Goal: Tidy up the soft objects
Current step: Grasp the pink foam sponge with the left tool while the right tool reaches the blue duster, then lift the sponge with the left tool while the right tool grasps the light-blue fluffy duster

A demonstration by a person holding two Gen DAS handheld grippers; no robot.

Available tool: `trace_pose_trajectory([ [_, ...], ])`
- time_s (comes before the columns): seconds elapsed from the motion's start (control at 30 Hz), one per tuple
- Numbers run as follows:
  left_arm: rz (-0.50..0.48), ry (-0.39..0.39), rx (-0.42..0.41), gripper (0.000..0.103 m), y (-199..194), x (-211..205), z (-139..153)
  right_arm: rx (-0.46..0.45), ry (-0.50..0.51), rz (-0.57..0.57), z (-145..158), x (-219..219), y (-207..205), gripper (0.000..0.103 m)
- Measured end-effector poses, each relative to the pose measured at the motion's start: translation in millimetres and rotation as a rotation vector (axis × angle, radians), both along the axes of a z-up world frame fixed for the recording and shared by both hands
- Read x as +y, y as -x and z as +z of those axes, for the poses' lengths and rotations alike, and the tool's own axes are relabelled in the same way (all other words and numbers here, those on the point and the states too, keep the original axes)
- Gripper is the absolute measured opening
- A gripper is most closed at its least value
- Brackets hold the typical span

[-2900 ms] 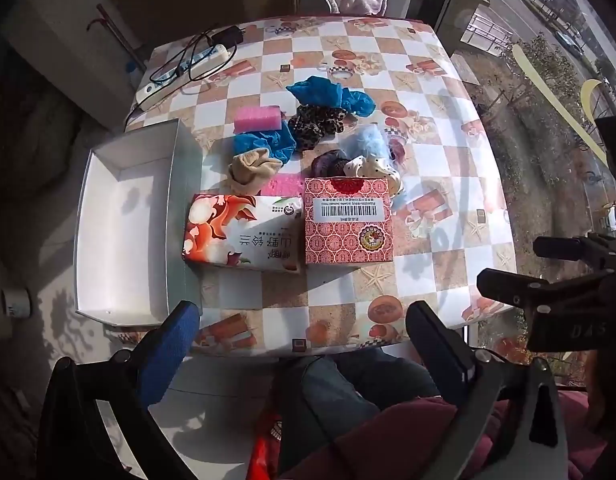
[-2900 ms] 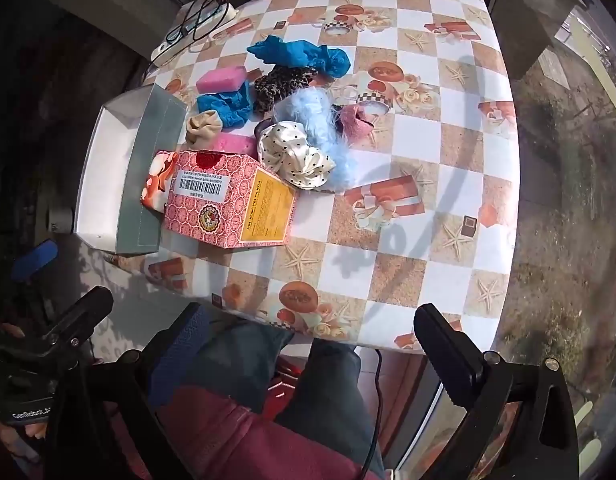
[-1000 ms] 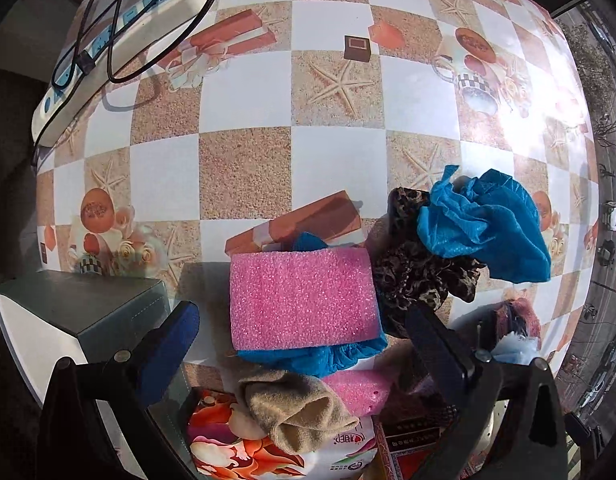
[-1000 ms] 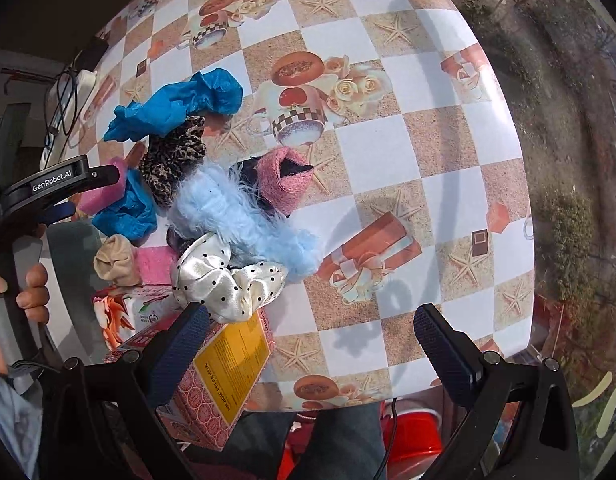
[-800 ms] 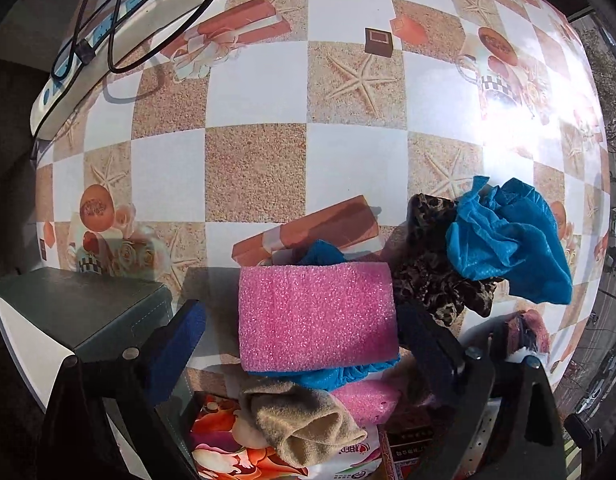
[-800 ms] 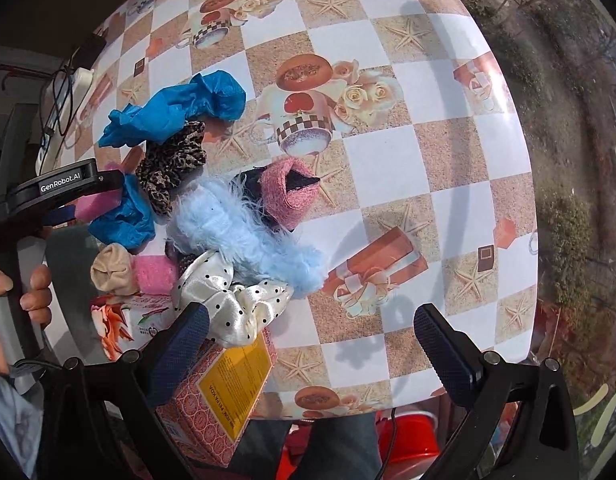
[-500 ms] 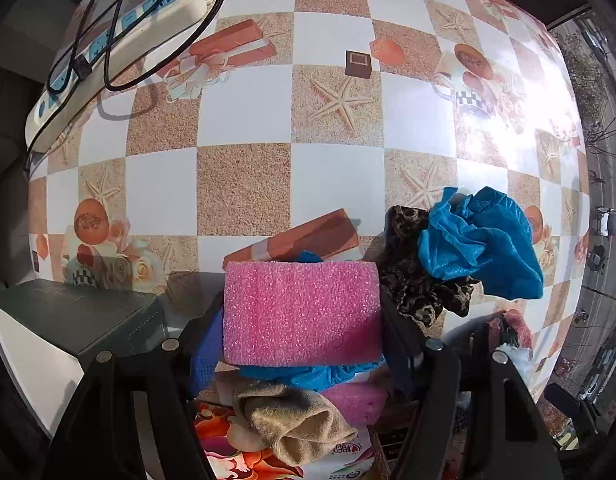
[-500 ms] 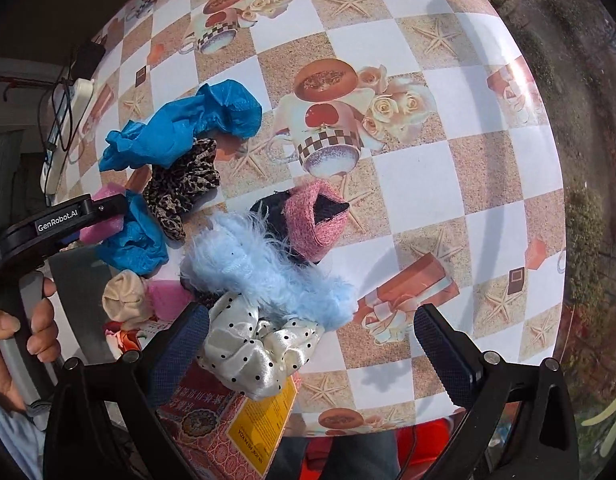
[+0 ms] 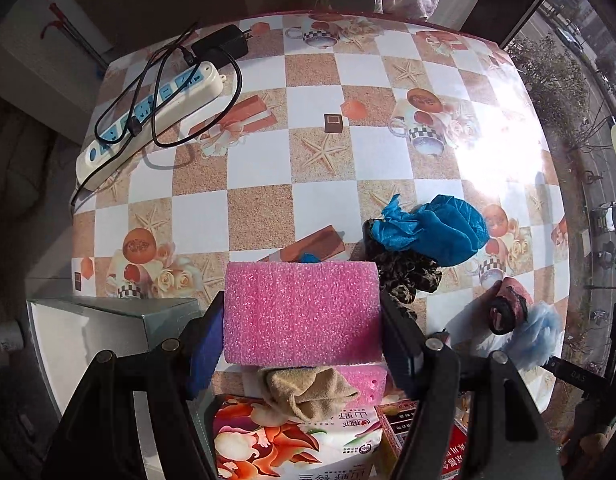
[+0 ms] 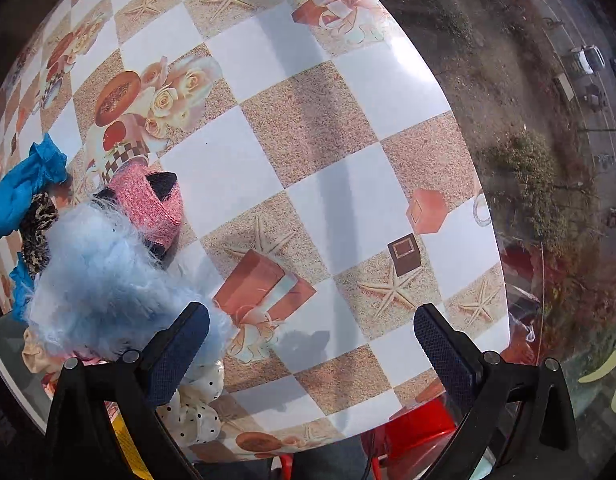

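My left gripper (image 9: pixel 299 340) is shut on a pink foam sponge (image 9: pixel 301 312) and holds it above the pile. Under it lie a tan cloth (image 9: pixel 303 390) and a second pink sponge (image 9: pixel 364 378). To the right are a leopard scrunchie (image 9: pixel 404 276), a blue cloth (image 9: pixel 432 230) and a pink knit band (image 9: pixel 510 310). My right gripper (image 10: pixel 308 344) is open and empty over the table. Its left finger is beside a fluffy light-blue scrunchie (image 10: pixel 99 280). The pink knit band (image 10: pixel 147 204) and a white polka-dot scrunchie (image 10: pixel 195 412) lie close by.
A grey open box (image 9: pixel 107 316) stands at the left table edge. A power strip with cables (image 9: pixel 147 116) lies at the far left. A tissue pack (image 9: pixel 291 436) and a red carton (image 9: pixel 420 436) lie near me. The table's right edge (image 10: pixel 488 200) drops off.
My left gripper closed on the pink sponge and lifted it off the pile. My right gripper moved down and right, close to the fluffy blue scrunchie.
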State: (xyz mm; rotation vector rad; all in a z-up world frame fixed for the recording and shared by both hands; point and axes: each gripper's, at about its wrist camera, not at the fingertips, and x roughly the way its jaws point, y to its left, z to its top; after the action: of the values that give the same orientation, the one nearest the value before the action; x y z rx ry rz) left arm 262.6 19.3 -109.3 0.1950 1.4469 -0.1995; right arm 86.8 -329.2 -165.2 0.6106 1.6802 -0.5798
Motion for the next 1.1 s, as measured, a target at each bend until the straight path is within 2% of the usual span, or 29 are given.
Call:
trace_pose_trajectory([
  [0.07, -0.014, -0.007, -0.006, 0.074, 7, -1, 3, -0.043, -0.017, -0.061, 7, -9, 15, 0.103],
  [0.17, -0.024, -0.001, 0.0, 0.074, 19, -5, 7, -0.169, -0.093, -0.106, 21, -7, 23, 0.103],
  [0.23, -0.025, 0.001, 0.007, 0.074, 24, -5, 7, -0.234, -0.135, -0.046, 28, 10, 13, 0.103],
  [0.3, -0.031, -0.003, 0.009, 0.074, 28, -5, 9, -0.247, -0.162, 0.062, 27, 38, -7, 0.103],
  [0.47, -0.041, -0.018, 0.002, 0.074, 37, -3, 18, -0.216, -0.202, 0.208, -5, 76, -35, 0.103],
  [0.6, -0.048, -0.029, -0.001, 0.074, 44, 3, 23, -0.201, -0.214, 0.219, -28, 90, -52, 0.103],
  [0.73, -0.061, -0.048, -0.01, 0.074, 49, 8, 26, -0.144, -0.189, 0.201, -55, 97, -68, 0.103],
  [0.83, -0.058, -0.058, -0.022, 0.074, 50, 12, 27, -0.109, -0.101, 0.294, -57, 114, -74, 0.103],
  [0.9, -0.056, -0.053, -0.016, 0.074, 50, 14, 26, -0.023, -0.05, 0.384, -65, 130, -77, 0.103],
  [1.0, -0.072, -0.053, -0.025, 0.074, 53, 12, 29, 0.009, -0.086, 0.37, -68, 133, -70, 0.103],
  [1.03, -0.079, -0.054, -0.033, 0.074, 54, 11, 31, -0.002, -0.096, 0.342, -66, 129, -62, 0.101],
  [1.07, -0.086, -0.054, -0.039, 0.074, 55, 10, 32, -0.025, -0.095, 0.324, -61, 127, -57, 0.091],
  [1.1, -0.093, -0.052, -0.044, 0.074, 57, 10, 33, -0.042, -0.091, 0.323, -56, 125, -54, 0.075],
])
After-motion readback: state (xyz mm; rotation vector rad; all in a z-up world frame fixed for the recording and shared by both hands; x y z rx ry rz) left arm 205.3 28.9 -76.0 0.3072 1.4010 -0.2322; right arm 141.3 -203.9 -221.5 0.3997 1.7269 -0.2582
